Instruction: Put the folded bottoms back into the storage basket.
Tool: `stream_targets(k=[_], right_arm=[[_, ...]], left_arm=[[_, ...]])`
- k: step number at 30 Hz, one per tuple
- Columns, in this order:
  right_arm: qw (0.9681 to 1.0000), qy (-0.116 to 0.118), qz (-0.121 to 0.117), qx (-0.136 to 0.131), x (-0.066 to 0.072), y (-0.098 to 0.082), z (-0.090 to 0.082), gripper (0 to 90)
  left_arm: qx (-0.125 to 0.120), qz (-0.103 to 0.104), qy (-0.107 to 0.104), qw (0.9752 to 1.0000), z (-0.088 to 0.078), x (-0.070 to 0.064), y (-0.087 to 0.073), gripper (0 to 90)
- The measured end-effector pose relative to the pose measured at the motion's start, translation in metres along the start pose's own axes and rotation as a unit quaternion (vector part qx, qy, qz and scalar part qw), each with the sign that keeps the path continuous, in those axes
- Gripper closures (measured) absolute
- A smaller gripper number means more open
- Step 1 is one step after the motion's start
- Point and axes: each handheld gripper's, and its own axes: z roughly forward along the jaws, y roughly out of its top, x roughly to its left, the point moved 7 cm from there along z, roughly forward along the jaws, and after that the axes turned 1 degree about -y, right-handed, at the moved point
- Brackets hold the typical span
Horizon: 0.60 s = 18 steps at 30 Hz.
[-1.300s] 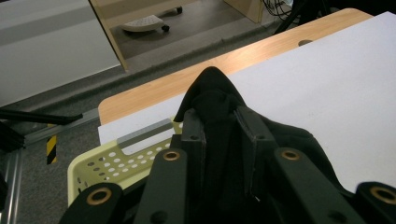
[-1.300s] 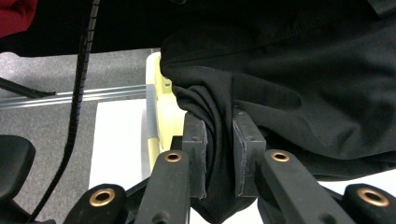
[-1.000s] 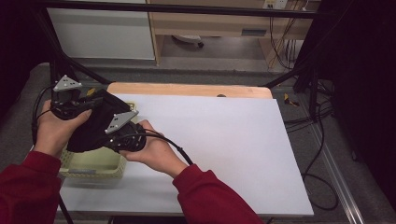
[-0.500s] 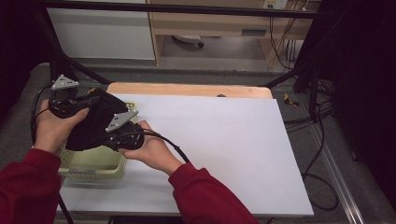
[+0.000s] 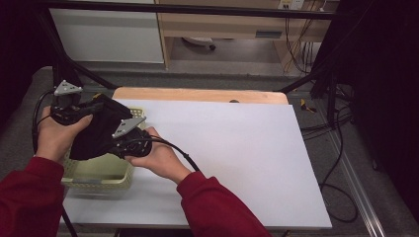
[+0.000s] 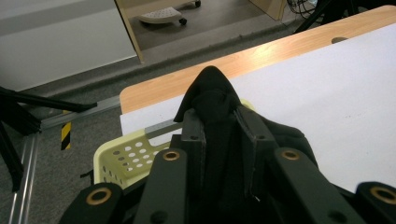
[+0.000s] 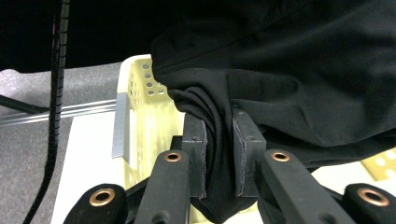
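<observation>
1. Black cloth (image 5: 101,129), a soft dark garment, hangs bunched between the two hands at the left of the high view, over a pale yellow-green perforated basket (image 5: 99,173) that sits at the left edge of the white worktop (image 5: 237,158).
2. The left tool (image 6: 219,128) has its jaws pinched on a ridge of the cloth, a peak of fabric poking up past their tips in the left gripper view.
3. The right tool (image 7: 218,140) is clamped on another gathered fold, with the rest of the cloth draped across the upper right of the right gripper view and the basket wall just behind it.
4. The step in hand looks like moving the garment at the basket with both tools gripping it; whether it is going in or coming out I cannot tell.
5. If it is going in, the next move calls for lowering both hands together so the cloth settles inside the rim, then letting go; if out, lifting it clear before spreading it.
</observation>
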Motion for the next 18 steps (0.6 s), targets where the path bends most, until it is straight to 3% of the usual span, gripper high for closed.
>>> stream_targets(k=[18], right_arm=[[0.9999, -0.002, 0.011, 0.001, -0.006, -0.003, 0.012, 78.0]], left_arm=[[0.011, -0.011, 0.004, 0.9999, 0.010, 0.009, -0.009, 74.7]])
